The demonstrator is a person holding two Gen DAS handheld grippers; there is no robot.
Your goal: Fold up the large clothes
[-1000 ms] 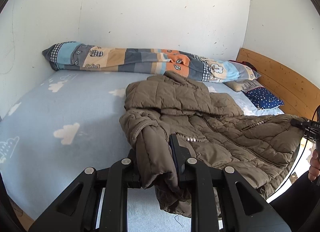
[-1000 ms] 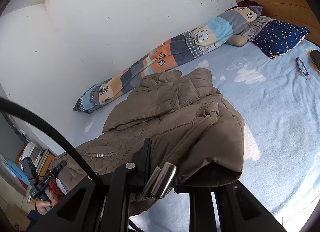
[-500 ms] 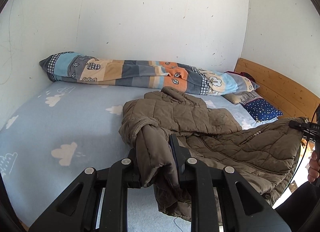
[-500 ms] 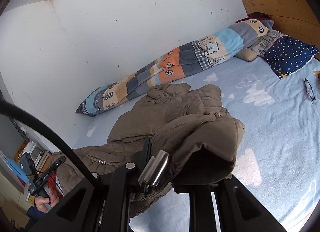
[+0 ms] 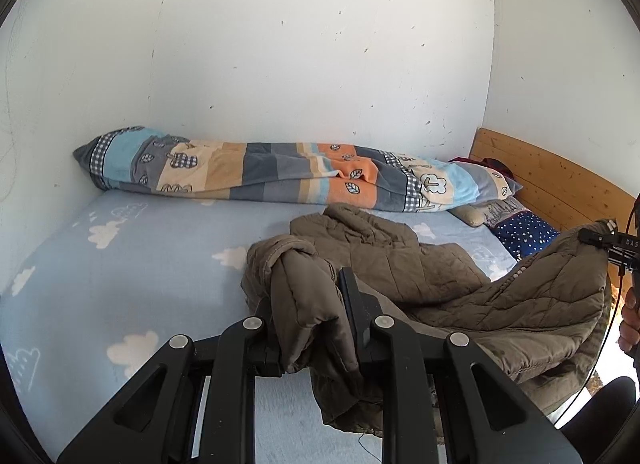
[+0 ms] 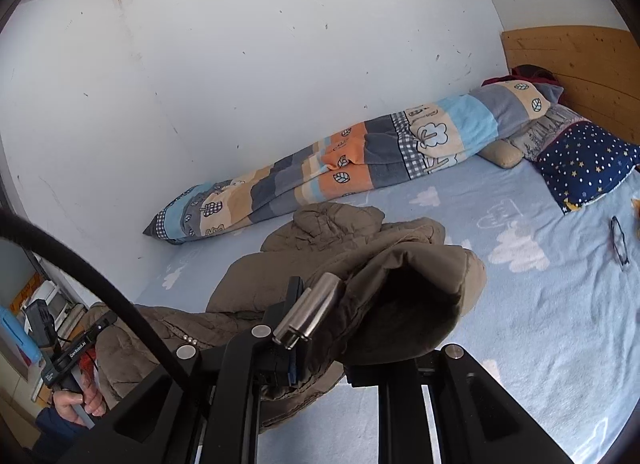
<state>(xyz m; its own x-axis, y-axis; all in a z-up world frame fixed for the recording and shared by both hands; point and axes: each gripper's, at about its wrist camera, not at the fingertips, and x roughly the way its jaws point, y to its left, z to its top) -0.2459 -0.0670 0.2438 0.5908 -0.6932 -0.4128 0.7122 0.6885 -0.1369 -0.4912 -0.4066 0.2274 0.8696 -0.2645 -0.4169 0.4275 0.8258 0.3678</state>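
From my left wrist view, the left gripper (image 5: 310, 324) has its fingers (image 5: 354, 304) drawn in narrow, pinching a thick fold of the brown padded jacket (image 5: 400, 264). The pinched end hangs down between and below the fingers, while the rest of the jacket spreads ahead and off to the right of them across the light blue sheet (image 5: 132, 264) with its white clouds. Far right of the fingers, I see the right gripper (image 5: 600, 238) clamped on the jacket's other lifted edge, with the hand (image 5: 630, 322) below it. Beyond the jacket, a patchwork blanket roll (image 5: 280, 176) lies along the white wall (image 5: 300, 44), ending near a starry navy pillow (image 5: 524, 230) and the wooden headboard (image 5: 552, 184).

From my right wrist view, the right gripper (image 6: 320, 328) is closed tight on a bunched jacket sleeve or hem (image 6: 404, 304), whose dark opening gapes just right of the fingers. A metal cylinder (image 6: 308, 316) sits on the left finger. The jacket drapes away to the left, toward the left gripper (image 6: 86, 338) and its hand (image 6: 76, 402). Well off to the right, spectacles (image 6: 619, 240) lie on the sheet.
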